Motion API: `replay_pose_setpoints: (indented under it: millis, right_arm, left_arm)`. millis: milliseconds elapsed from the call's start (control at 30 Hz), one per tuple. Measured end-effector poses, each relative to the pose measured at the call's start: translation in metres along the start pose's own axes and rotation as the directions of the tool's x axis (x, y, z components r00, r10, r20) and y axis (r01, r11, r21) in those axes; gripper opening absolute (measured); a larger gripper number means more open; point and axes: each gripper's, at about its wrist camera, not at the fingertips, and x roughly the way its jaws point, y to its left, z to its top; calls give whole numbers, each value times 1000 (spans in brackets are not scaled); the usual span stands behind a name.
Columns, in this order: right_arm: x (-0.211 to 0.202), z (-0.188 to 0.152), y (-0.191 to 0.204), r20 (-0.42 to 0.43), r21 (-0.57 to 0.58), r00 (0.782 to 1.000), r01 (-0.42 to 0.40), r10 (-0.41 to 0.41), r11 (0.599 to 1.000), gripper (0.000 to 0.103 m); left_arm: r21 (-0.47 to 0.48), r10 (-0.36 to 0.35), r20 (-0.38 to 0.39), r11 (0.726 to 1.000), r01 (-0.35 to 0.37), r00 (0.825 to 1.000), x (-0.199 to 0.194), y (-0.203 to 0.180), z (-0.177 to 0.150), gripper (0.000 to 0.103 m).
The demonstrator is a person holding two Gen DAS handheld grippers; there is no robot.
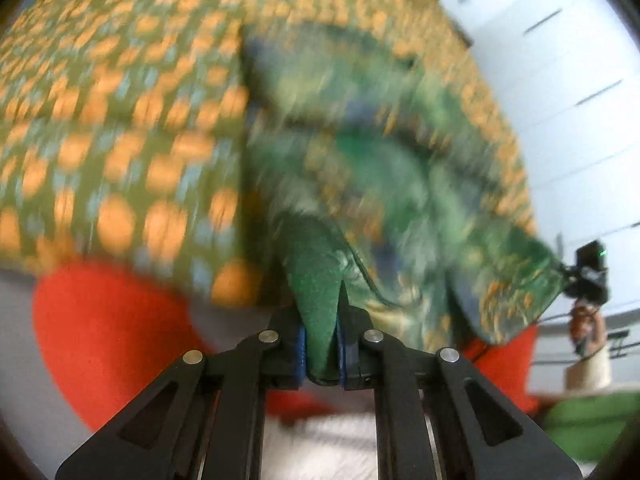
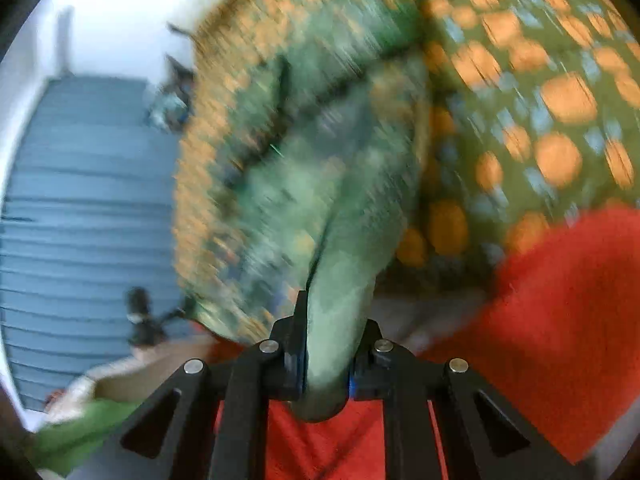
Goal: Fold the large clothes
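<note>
Garment: green patterned cloth [image 1: 360, 152], large, with blue and orange-gold print, gripped at two places and stretched away from both of my tongs over a bed.

Left tongs [image 1: 322, 344]: closed on a bunched edge of the cloth; a wedge of plain green fabric fills the gap between the blue pads [image 1: 301, 350].

Right tongs [image 2: 326, 364]: also clamped on the cloth [image 2: 320, 184]; a thick roll of it is pinched between the jaws and bulges out below them.

Where the cloth lies: it runs forward from each pair of tongs and drapes onto the bedspread [image 1: 120, 120], olive with orange dots. Whether its far part rests flat or hangs, I cannot tell; both views are smeared by motion.

Beneath: a red cloth [image 2: 560, 320] sits near my tongs, under the lifted edge.

Progress: early to middle, I judge. I see rumpled layers and no neat crease, so no finished fold shows.

Left to do: lay the held edge down, square it up, then make the remaining folds.

Risk: the bunched grip may leave the edge uneven.
</note>
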Motion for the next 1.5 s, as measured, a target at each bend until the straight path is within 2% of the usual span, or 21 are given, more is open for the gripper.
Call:
replay_pose_setpoints:
  millis: [200, 300, 367, 400, 433, 500, 533, 567, 667, 767, 833, 867, 967, 1033, 1100, 1167, 1200, 1233, 1300, 1367, 1500]
  right_arm:
    - [24, 129, 9, 177, 8, 979, -103, 100, 995, 14]
    - [48, 183, -8, 242, 63, 969, -75, 58, 995, 14]
    - [72, 212, -23, 271, 113, 963, -33, 1, 993, 14]
    - [81, 221, -30, 278, 133, 961, -22, -16, 991, 14]
    - [85, 228, -39, 284, 157, 958, -15, -31, 988, 15]
    - [99, 237, -55, 291, 235, 955, -18, -52, 972, 26]
    - [102, 238, -61, 297, 269, 954, -44, -39, 962, 33]
    - [98, 236, -64, 310, 298, 951, -94, -3, 950, 46]
    - [70, 228, -54, 330, 255, 941, -165, 75, 953, 71]
    - [35, 217, -28, 356, 108, 929, -152, 105, 982, 79]
    - [20, 210, -9, 370, -29, 929, 18, -6, 999, 84]
    - [19, 204, 8, 386, -140, 915, 185, -118, 973, 86]
    - [48, 203, 26, 349, -321, 885, 421, -308, 848, 86]
    - [72, 210, 24, 326, -366, 870, 476, -369, 799, 85]
    - [94, 227, 15, 317, -355, 858, 503, -405, 788, 81]
    - [106, 242, 7, 324, -314, 843, 523, -429, 792, 77]
    - [113, 249, 4, 316, -301, 844, 523, -434, 798, 72]
    - [119, 255, 1, 294, -298, 847, 521, -442, 800, 66]
    - [126, 252, 9, 308, -339, 792, 608, -526, 718, 18]
    - [118, 228, 30, 404, -420, 730, 683, -551, 597, 15]
    - [94, 166, 72, 576, -525, 647, 761, -499, 380, 13]
  left_arm:
    - [16, 26, 134, 999, -29, 991, 30, -10, 133, 10]
    - [-8, 105, 183, 994, -105, 978, 61, -17, 191, 10]
    - [-29, 165, 191, 986, -162, 968, 90, -22, 224, 18]
    - [-40, 184, 175, 983, -179, 967, 104, -20, 231, 21]
    - [-50, 194, 155, 981, -188, 969, 113, -21, 237, 33]
    - [-66, 217, 126, 975, -210, 968, 120, -18, 236, 62]
    - [-71, 230, 138, 972, -222, 963, 116, -17, 234, 85]
    - [-69, 219, 166, 975, -210, 961, 104, -16, 230, 94]
    - [-34, 130, 224, 992, -125, 966, 67, -5, 213, 96]
    - [36, 108, 268, 992, -122, 957, 44, 3, 197, 99]
    - [126, 155, 257, 973, -192, 954, 50, 1, 187, 99]
    - [168, 190, 238, 958, -233, 952, 61, -2, 185, 99]
    - [237, 250, 223, 924, -301, 942, 102, -16, 195, 99]
    - [247, 283, 218, 910, -333, 934, 124, -24, 207, 99]
    - [238, 309, 200, 905, -352, 930, 144, -28, 219, 97]
    - [220, 307, 167, 915, -339, 937, 158, -31, 228, 73]
    - [215, 308, 155, 917, -336, 939, 160, -31, 229, 37]
    - [213, 324, 152, 912, -351, 934, 159, -32, 228, 13]
    - [248, 322, 212, 896, -370, 923, 143, -36, 215, 11]
    - [277, 316, 270, 879, -388, 910, 123, -40, 198, 10]
    - [278, 250, 389, 886, -372, 887, 67, -44, 160, 10]
